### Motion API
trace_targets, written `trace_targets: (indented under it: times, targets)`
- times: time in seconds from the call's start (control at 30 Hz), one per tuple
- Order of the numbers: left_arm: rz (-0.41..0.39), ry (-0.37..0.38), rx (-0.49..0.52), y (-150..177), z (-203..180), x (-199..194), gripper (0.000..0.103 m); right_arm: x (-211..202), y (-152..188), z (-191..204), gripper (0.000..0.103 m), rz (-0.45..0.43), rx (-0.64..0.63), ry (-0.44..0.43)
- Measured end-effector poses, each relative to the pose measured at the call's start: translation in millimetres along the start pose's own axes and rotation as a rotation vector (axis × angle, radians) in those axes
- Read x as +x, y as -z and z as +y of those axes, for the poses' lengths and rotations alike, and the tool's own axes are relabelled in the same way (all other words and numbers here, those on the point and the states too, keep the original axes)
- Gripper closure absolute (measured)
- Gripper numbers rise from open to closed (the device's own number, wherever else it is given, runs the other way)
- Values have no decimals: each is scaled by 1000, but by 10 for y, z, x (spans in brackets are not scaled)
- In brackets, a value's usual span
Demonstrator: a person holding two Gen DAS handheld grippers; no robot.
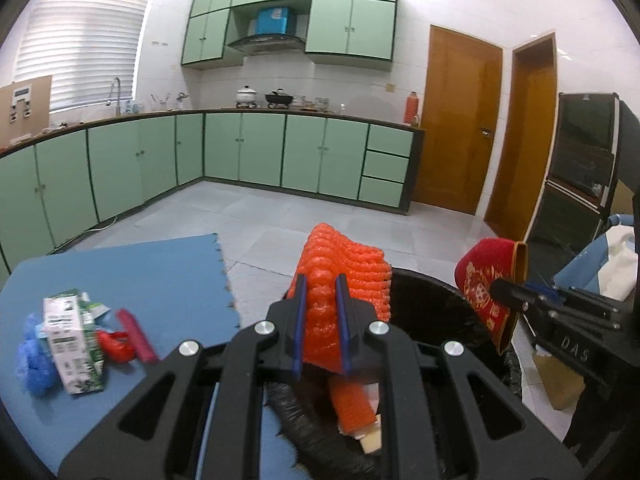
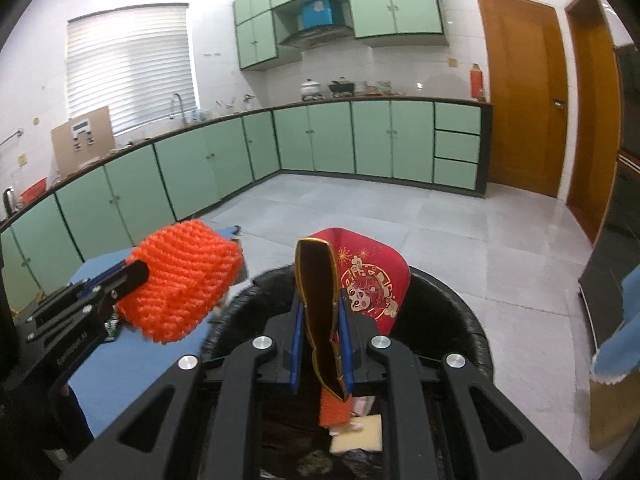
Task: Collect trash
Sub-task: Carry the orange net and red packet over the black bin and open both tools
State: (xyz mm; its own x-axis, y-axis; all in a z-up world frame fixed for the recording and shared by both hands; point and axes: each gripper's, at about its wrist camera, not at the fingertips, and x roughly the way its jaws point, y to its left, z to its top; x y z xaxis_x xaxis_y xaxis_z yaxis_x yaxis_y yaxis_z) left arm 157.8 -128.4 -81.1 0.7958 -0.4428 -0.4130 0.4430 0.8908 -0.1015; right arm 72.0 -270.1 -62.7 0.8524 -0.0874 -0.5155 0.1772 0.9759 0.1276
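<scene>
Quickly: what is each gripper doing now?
Left gripper: closed on the orange net.
Right gripper: closed on the red envelope.

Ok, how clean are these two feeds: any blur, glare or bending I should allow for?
Left wrist view: carton and wrappers on the blue mat are motion-smeared; window blinds blown out. Right wrist view: orange mesh sharp; counter line bowed by the fisheye, corners dark.

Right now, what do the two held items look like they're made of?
Orange net: looks like foam or plastic mesh sleeve; bumpy woven ribs, slightly glossy, squashed between the left gripper jaws.
Red packet: likely coated paper or thin card; flat creased panels, gold printed pattern and edging, held in the right gripper.
</scene>
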Motion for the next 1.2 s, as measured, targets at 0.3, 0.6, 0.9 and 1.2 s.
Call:
trace_targets:
  times: [0.3, 0.6, 0.9, 1.2]
  targets:
    - [54, 36, 14, 111, -238, 372, 90, 162, 145, -293, 87, 45, 23, 33]
    - [104, 47, 23, 168, -302, 622, 90, 383, 225, -465, 87, 87, 47, 32]
    - [121, 41, -6, 136, -214, 666, 50, 466, 290, -578, 47, 110, 49, 107]
    - [82, -29, -4, 72, 17, 495, 16, 373, 220, -478, 6, 68, 48, 131]
